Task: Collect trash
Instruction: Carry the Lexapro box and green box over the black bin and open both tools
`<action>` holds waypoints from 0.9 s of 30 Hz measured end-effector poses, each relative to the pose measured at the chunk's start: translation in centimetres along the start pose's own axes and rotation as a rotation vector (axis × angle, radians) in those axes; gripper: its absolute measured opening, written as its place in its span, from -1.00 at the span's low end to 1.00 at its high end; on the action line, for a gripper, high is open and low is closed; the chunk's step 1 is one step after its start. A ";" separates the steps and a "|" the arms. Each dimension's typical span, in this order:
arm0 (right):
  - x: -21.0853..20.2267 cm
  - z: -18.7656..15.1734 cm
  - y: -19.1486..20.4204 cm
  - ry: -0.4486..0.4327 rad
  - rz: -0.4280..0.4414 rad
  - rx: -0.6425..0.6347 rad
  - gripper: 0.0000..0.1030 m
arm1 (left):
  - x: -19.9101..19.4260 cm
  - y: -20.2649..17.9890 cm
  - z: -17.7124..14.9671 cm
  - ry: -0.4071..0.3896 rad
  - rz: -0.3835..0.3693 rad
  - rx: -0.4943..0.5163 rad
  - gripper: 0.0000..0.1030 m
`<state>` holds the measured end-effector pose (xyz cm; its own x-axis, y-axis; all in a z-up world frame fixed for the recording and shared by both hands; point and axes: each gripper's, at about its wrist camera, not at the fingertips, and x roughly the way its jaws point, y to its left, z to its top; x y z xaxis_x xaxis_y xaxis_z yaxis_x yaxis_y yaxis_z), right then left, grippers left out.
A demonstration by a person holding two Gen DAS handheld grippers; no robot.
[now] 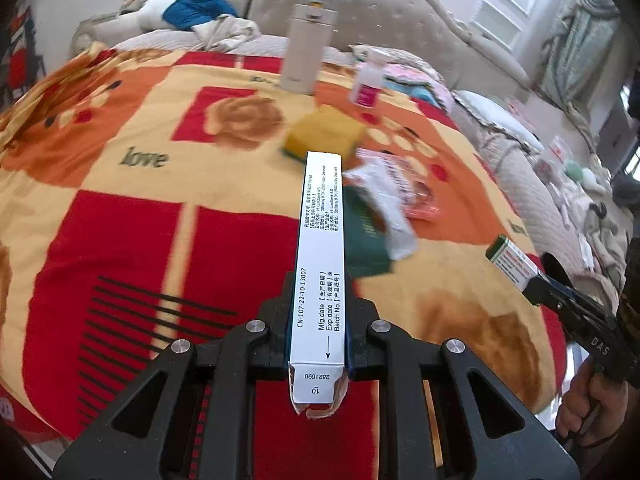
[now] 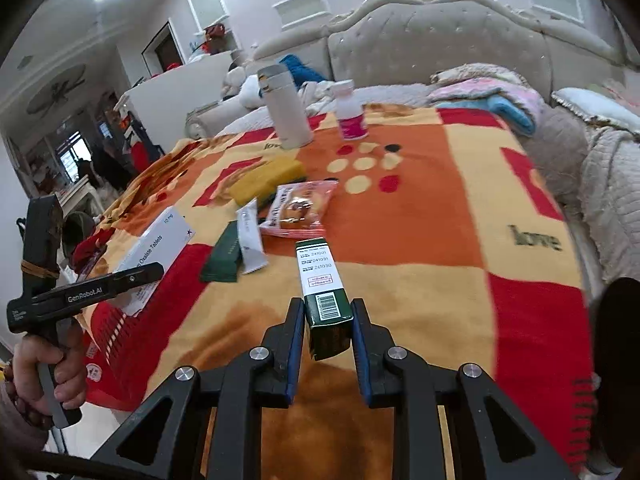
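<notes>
My left gripper (image 1: 318,280) is shut on a long white medicine box (image 1: 322,232), which sticks out forward above the blanket. From the right wrist view the same box (image 2: 160,240) shows at the left, in the left gripper (image 2: 154,270). The pads of my right gripper (image 2: 326,304) press on a small green and white box (image 2: 320,280), lifted off the blanket; the left wrist view shows that box (image 1: 510,258) at the right edge. On the blanket lie a snack packet (image 2: 298,210), a white sachet (image 2: 250,240) and a dark green sachet (image 2: 224,256).
A patterned red and orange blanket (image 2: 440,240) covers the bed. A yellow sponge (image 2: 266,180), a tall white flask (image 2: 286,108) and a pill bottle (image 2: 352,114) stand farther back. Folded towels (image 2: 492,100) and a padded headboard (image 2: 432,40) lie beyond.
</notes>
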<state>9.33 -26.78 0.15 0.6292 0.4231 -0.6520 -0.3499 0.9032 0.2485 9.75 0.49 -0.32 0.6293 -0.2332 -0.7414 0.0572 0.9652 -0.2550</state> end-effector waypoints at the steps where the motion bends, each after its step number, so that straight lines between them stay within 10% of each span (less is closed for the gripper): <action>1: -0.7 -0.2 -0.3 -0.012 -0.007 0.000 -0.58 | -0.2 -0.8 -0.1 -0.002 -0.004 0.014 -0.69; 15: -5.5 -1.6 -3.5 -0.093 -0.059 0.034 -0.60 | -0.9 -9.1 -2.0 0.007 -0.025 0.138 -0.69; 27: -2.7 -3.0 -4.0 0.087 -0.010 0.013 -0.48 | 1.3 -10.9 -3.8 0.071 -0.030 0.173 -0.69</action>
<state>6.95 -31.72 -1.24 0.5695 0.4067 -0.7143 -0.3345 0.9085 0.2506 7.03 -10.75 -0.89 0.5698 -0.2637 -0.7783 0.2113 0.9623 -0.1713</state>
